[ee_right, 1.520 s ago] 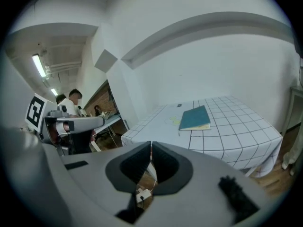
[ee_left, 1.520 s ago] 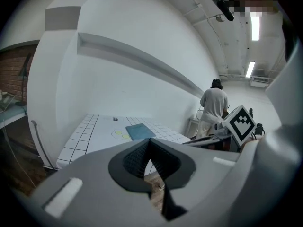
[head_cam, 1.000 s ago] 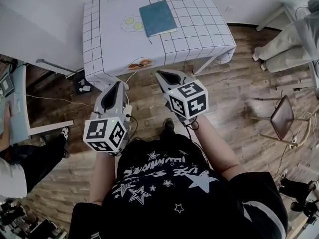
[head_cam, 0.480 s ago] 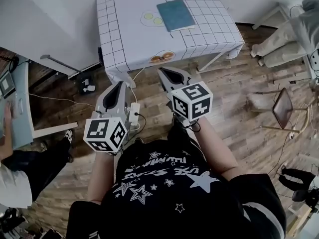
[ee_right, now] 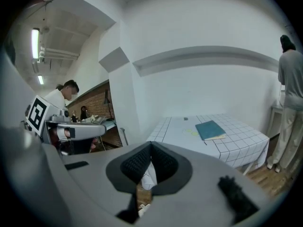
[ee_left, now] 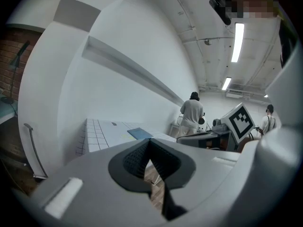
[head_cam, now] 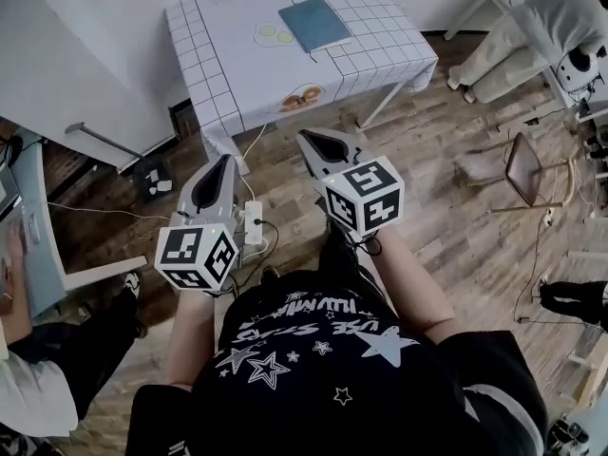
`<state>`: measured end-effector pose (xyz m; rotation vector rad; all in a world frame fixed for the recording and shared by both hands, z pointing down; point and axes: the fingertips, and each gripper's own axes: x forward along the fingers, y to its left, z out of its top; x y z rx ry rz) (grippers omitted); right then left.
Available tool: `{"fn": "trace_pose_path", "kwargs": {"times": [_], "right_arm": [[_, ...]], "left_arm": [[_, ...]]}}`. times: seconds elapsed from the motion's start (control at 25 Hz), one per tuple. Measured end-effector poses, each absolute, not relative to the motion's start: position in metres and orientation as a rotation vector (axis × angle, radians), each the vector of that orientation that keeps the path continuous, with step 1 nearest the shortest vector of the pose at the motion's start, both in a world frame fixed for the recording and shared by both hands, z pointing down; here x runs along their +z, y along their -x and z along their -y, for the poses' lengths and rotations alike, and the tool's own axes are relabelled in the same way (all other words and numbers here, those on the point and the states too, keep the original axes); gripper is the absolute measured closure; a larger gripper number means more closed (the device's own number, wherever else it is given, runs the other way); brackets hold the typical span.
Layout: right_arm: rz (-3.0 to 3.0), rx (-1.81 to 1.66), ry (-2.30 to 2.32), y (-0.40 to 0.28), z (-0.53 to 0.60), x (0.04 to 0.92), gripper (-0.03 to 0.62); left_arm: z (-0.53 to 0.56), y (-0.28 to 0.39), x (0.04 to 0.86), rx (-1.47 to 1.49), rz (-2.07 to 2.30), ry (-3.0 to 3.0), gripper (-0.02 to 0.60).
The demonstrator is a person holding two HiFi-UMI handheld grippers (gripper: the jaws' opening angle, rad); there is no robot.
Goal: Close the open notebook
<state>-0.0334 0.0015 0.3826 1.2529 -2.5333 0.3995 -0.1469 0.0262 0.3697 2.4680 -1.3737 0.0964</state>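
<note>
A teal notebook (head_cam: 314, 22) lies shut and flat on the white grid-patterned tablecloth (head_cam: 218, 55), towards the table's far side. It also shows in the left gripper view as a teal notebook (ee_left: 140, 133) and in the right gripper view as a teal notebook (ee_right: 209, 129). My left gripper (head_cam: 220, 162) and right gripper (head_cam: 311, 142) hang over the wooden floor, well short of the table and side by side. In each gripper view the jaws meet: the left gripper (ee_left: 149, 144) and the right gripper (ee_right: 151, 148) are both shut on nothing.
A person in grey (head_cam: 537, 22) stands at the table's right. A folding stool (head_cam: 524, 167) sits on the floor to the right. A power strip (head_cam: 253, 224) with cables lies below the grippers. A desk (head_cam: 30, 240) and a seated person (head_cam: 28, 388) are at the left.
The table and notebook have grown smaller and slid up in the head view as I backed away. Both grippers have stayed shut and side by side.
</note>
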Motion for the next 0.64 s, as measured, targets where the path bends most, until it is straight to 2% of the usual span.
{"fn": "trace_pose_path", "kwargs": {"times": [0.64], "right_arm": [[2.481, 0.330, -1.442, 0.058, -0.101, 0.364, 0.579]], "left_arm": [[-0.104, 0.168, 0.365, 0.085, 1.208, -2.574, 0.574]]}}
